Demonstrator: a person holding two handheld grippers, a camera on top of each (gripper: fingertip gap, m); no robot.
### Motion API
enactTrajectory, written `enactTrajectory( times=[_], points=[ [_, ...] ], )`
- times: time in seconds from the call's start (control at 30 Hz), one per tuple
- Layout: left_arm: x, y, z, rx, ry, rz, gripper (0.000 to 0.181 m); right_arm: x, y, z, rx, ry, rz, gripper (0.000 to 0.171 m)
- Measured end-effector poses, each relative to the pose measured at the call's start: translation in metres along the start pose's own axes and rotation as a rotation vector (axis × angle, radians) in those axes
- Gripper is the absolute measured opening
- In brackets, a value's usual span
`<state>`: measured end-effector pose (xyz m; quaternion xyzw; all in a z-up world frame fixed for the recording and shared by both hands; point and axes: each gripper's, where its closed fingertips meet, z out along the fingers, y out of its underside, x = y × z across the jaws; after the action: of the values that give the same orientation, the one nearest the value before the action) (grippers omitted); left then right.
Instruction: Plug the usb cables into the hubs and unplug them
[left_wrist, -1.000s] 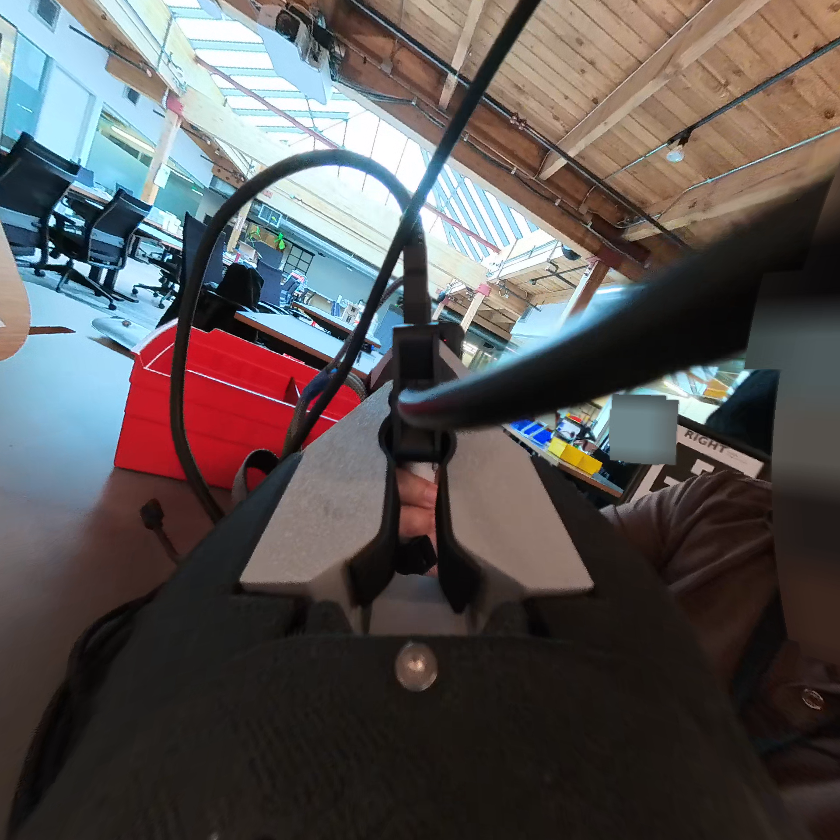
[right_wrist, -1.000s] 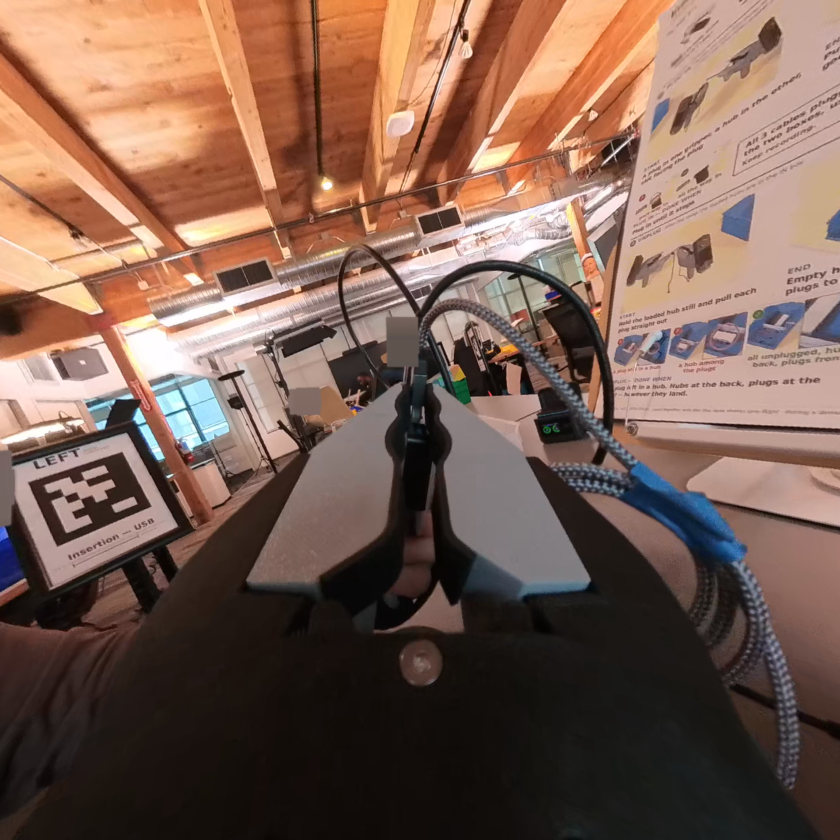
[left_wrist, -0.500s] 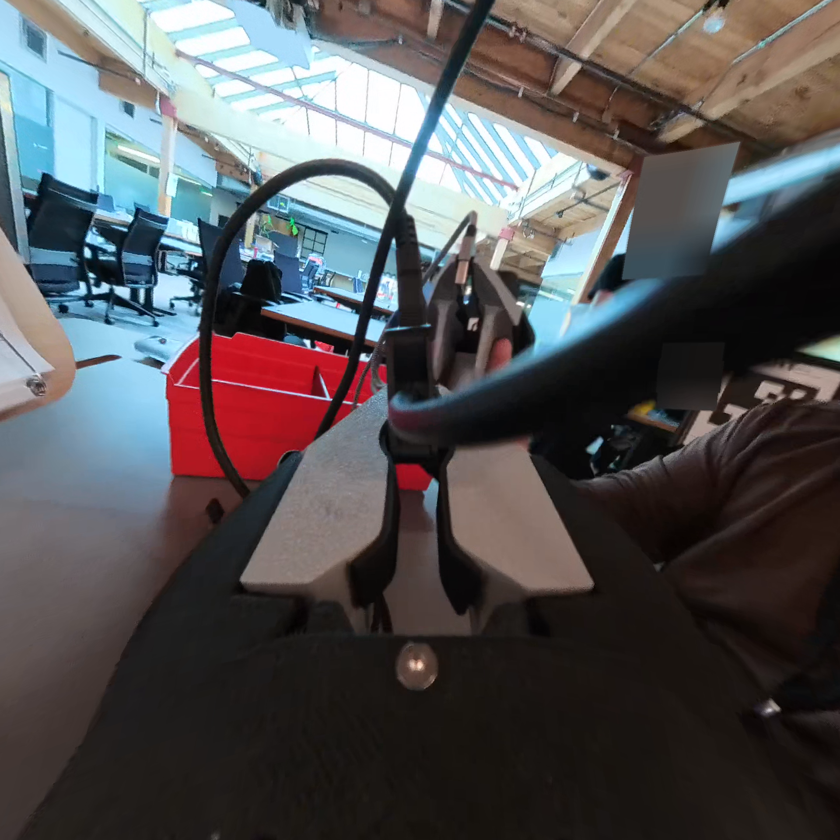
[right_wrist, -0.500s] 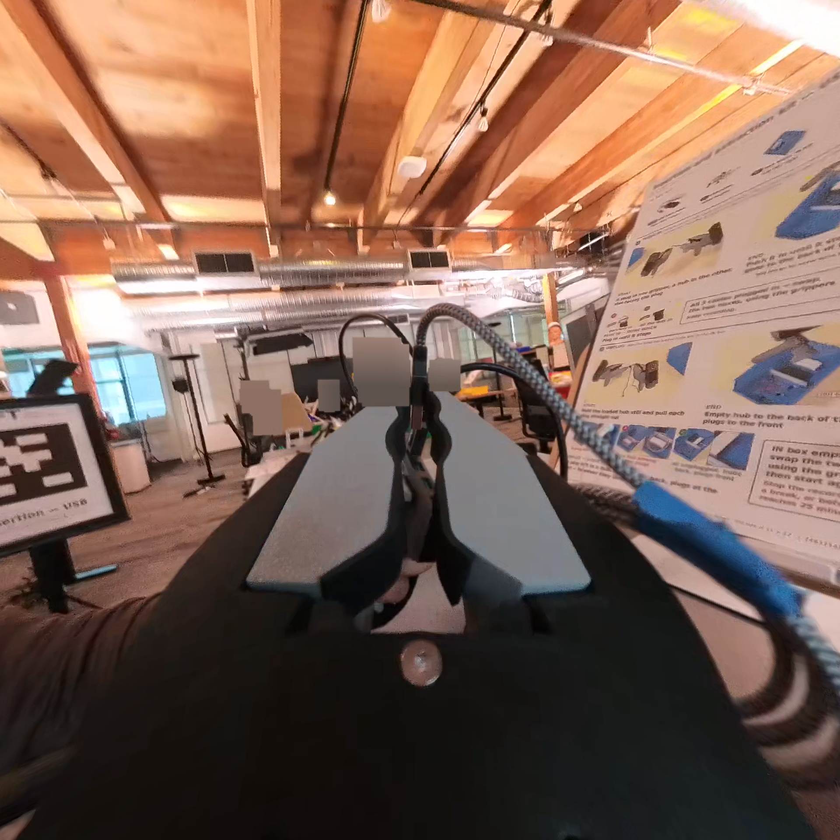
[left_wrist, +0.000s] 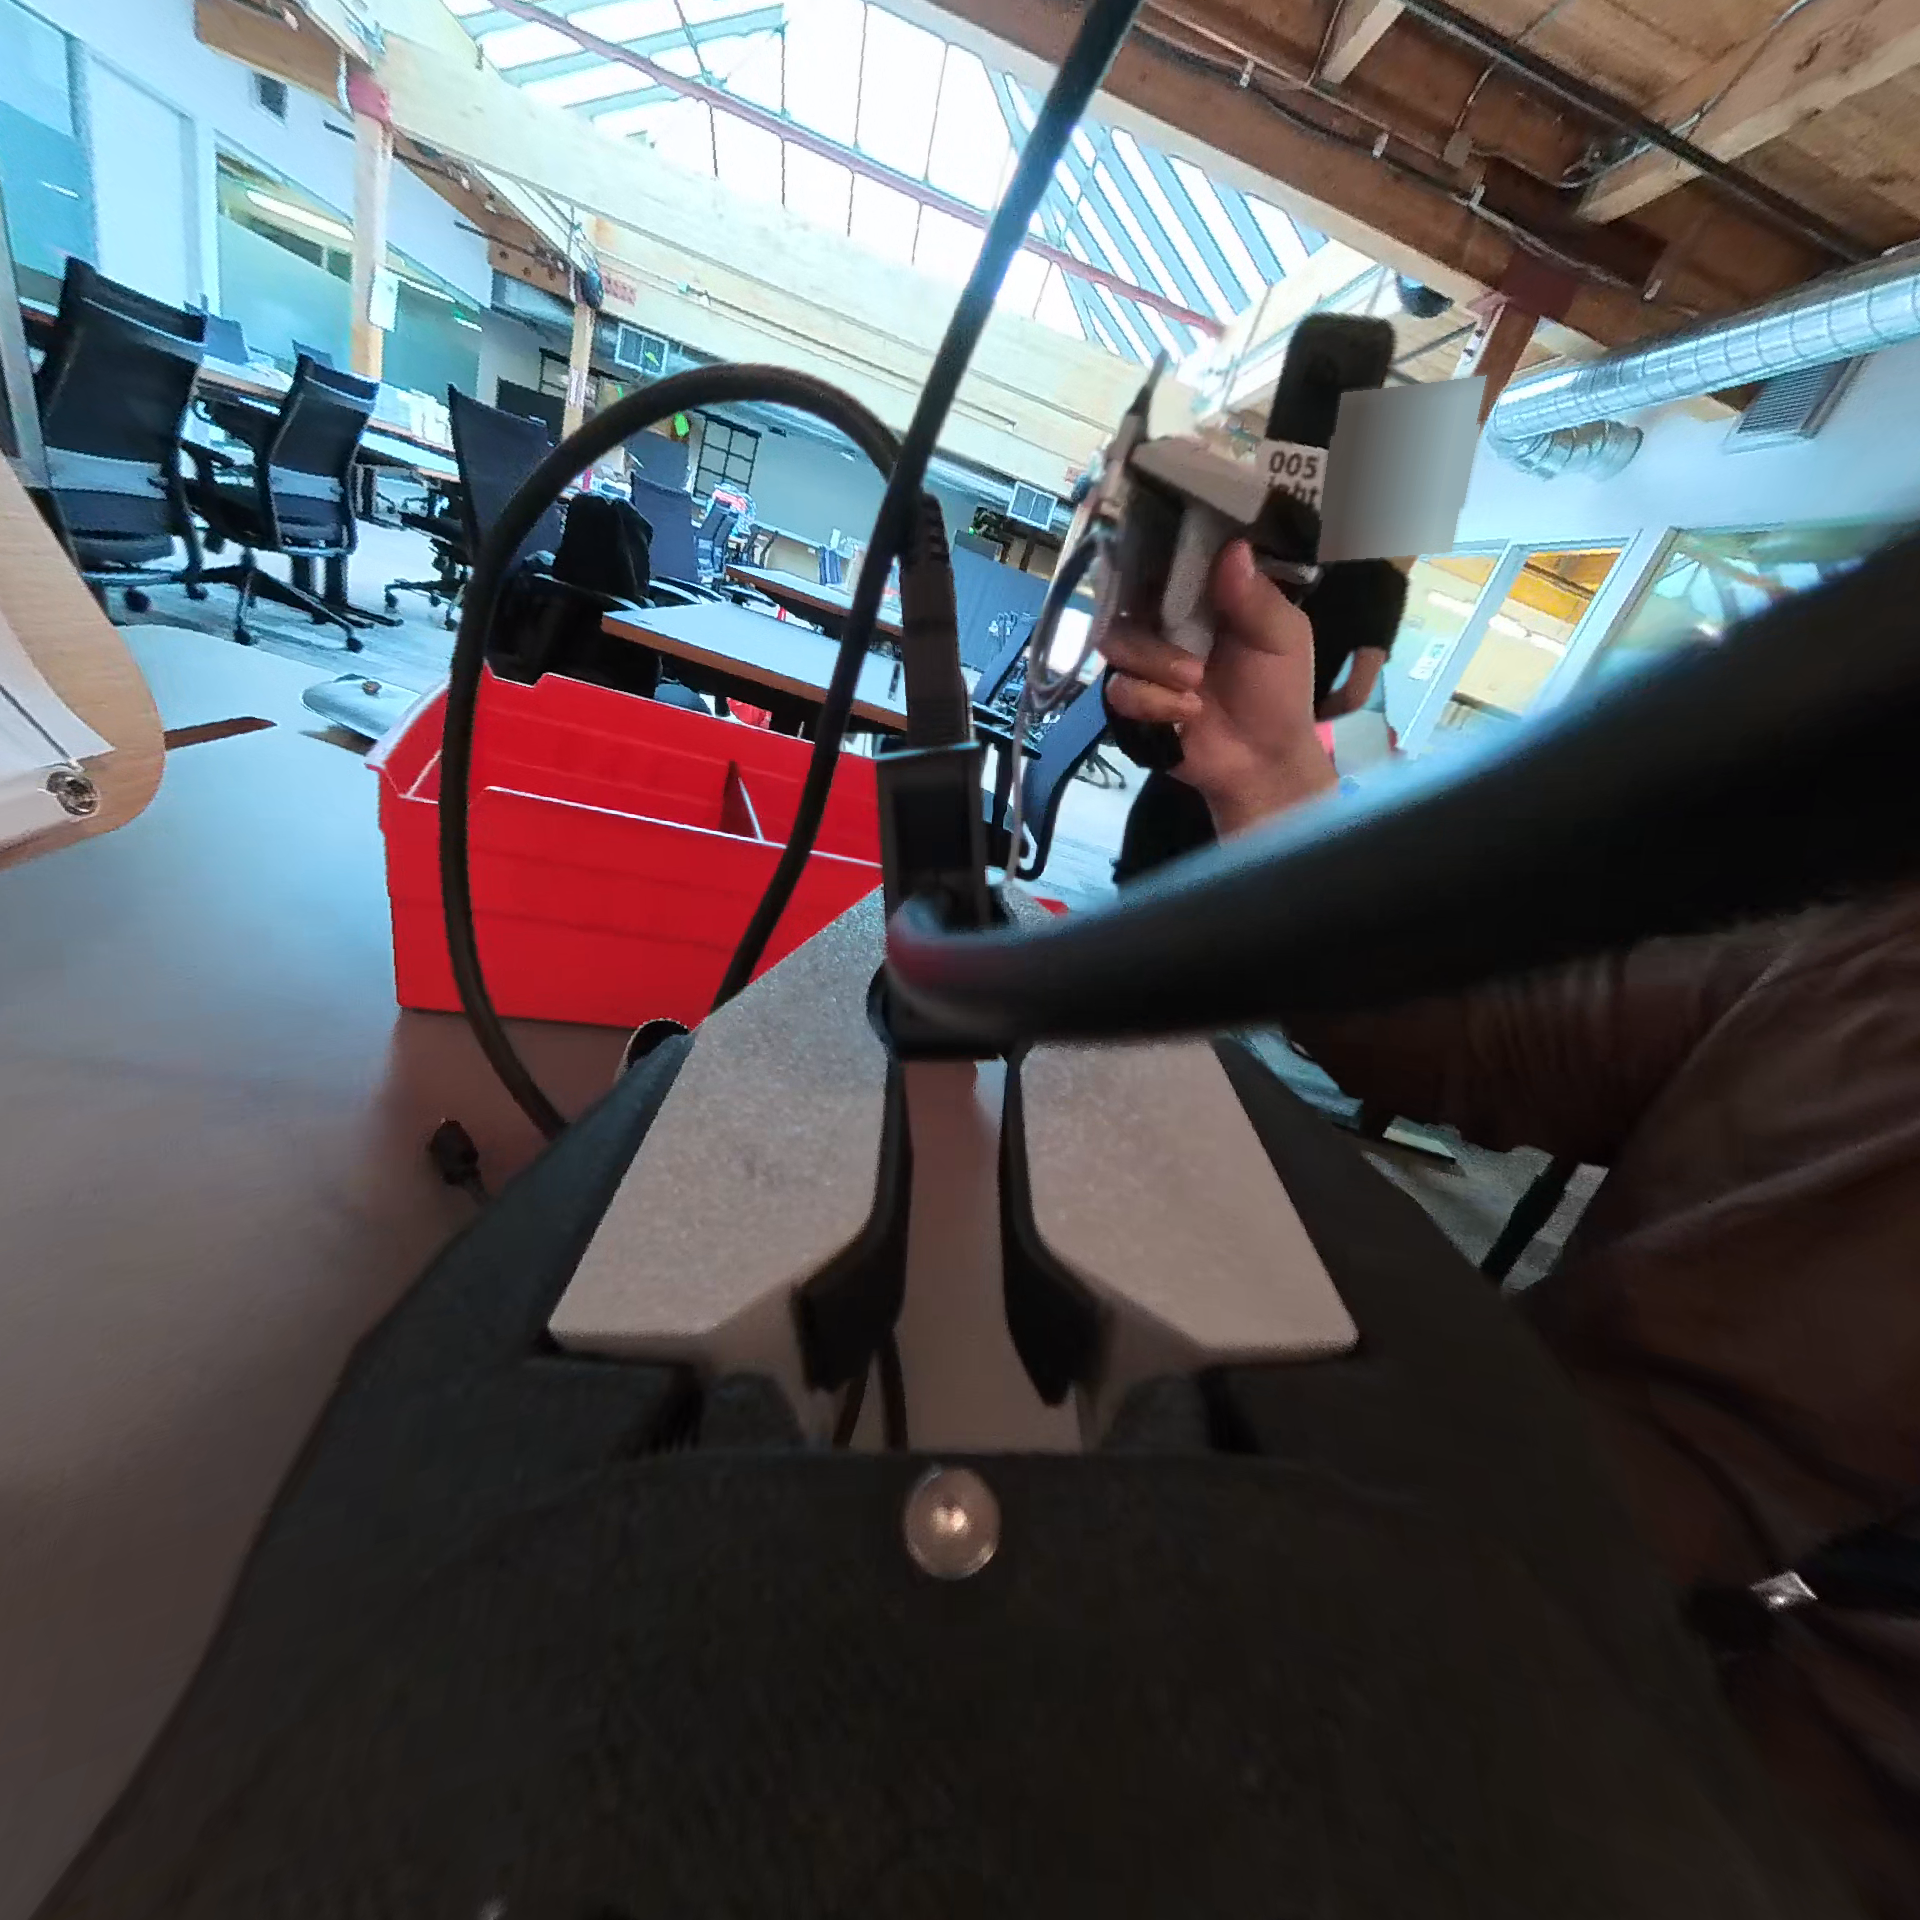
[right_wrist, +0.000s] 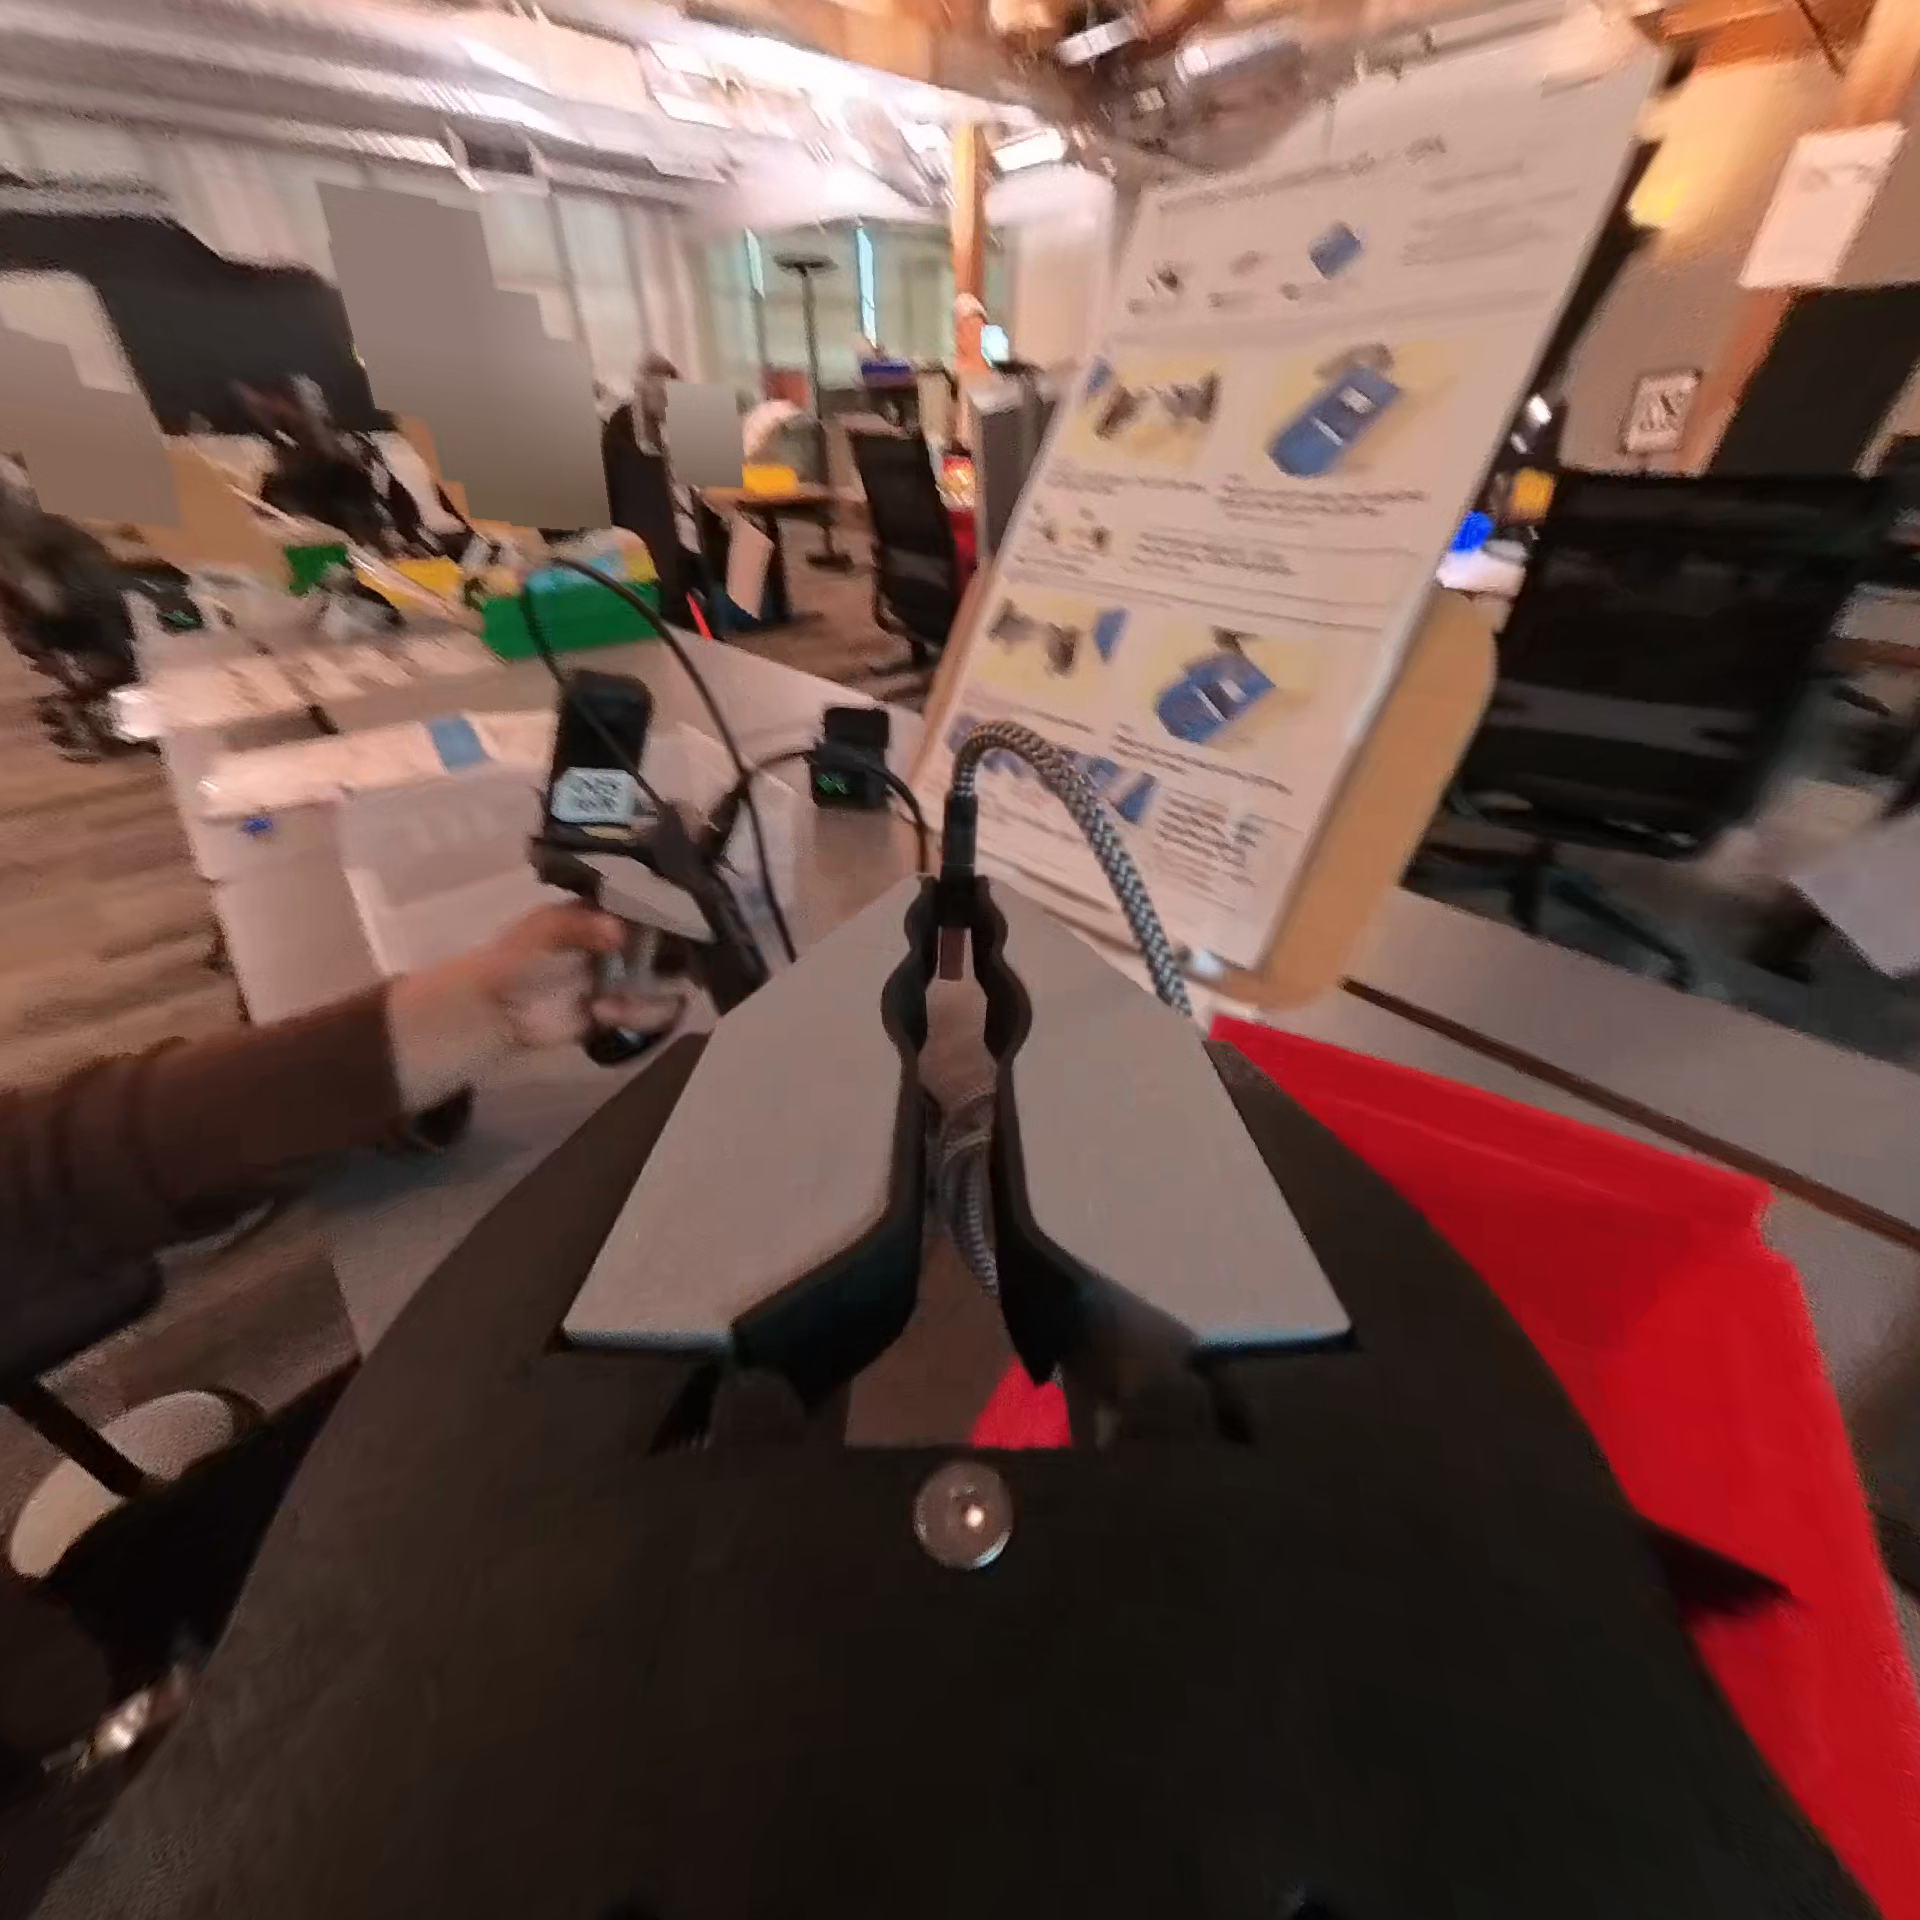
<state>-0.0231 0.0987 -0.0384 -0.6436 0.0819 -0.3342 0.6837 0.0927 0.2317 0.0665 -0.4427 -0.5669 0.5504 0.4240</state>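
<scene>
My left gripper (left_wrist: 940, 987) is shut on a small black hub (left_wrist: 928, 821) and holds it above the table. A black cable (left_wrist: 468, 727) loops from the hub's top to the left, and another thin black cable runs up out of view. A thick blurred cable crosses to the right. My right gripper (right_wrist: 958, 935) is shut on the plug of a braided grey cable (right_wrist: 1081, 821), apart from the hub. The right gripper (left_wrist: 1132, 509) also shows far off in the left wrist view, held up in a hand. The left gripper (right_wrist: 665, 883) shows blurred at left in the right wrist view.
A red bin (left_wrist: 623, 862) stands on the brown table (left_wrist: 208, 1039) behind the hub; it also lies under my right gripper (right_wrist: 1558, 1299). An instruction board (right_wrist: 1247, 520) stands at the table's back. A loose small black connector (left_wrist: 454, 1148) lies on the table. Spacing between my two grippers at the tips: around 20 cm.
My right gripper has drawn away from the hub with the braided plug in it and swung over the red bin. The left gripper still holds the hub, tilted lower.
</scene>
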Motion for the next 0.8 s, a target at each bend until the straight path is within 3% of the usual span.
enactTrajectory(
  times=[0.13,0.3,0.4,0.47,0.6,0.73,0.8],
  points=[
    [-0.002,0.002,0.0,-0.006,-0.002,-0.018,0.009,0.044,0.059,-0.011,-0.263,0.105,0.075,0.002],
    [-0.009,0.006,-0.001,-0.008,-0.01,-0.058,0.009,0.131,0.168,-0.041,-0.674,0.445,0.002,0.005],
    [-0.012,0.009,-0.001,-0.023,-0.017,-0.079,0.009,0.148,0.217,-0.059,-0.927,0.538,0.026,0.011],
    [-0.013,0.01,-0.001,-0.03,-0.022,-0.089,0.009,0.151,0.213,-0.056,-0.933,0.592,-0.02,0.03],
    [-0.014,0.014,0.001,-0.046,-0.025,-0.093,0.009,0.13,0.146,-0.025,-0.743,0.626,-0.147,0.048],
    [-0.011,0.016,0.004,-0.05,-0.004,-0.096,0.009,0.016,0.084,0.06,-0.401,0.146,-0.059,0.035],
    [-0.01,0.016,0.004,-0.049,0.007,-0.093,0.009,-0.032,0.076,0.096,-0.314,-0.058,-0.001,0.024]
  ],
)
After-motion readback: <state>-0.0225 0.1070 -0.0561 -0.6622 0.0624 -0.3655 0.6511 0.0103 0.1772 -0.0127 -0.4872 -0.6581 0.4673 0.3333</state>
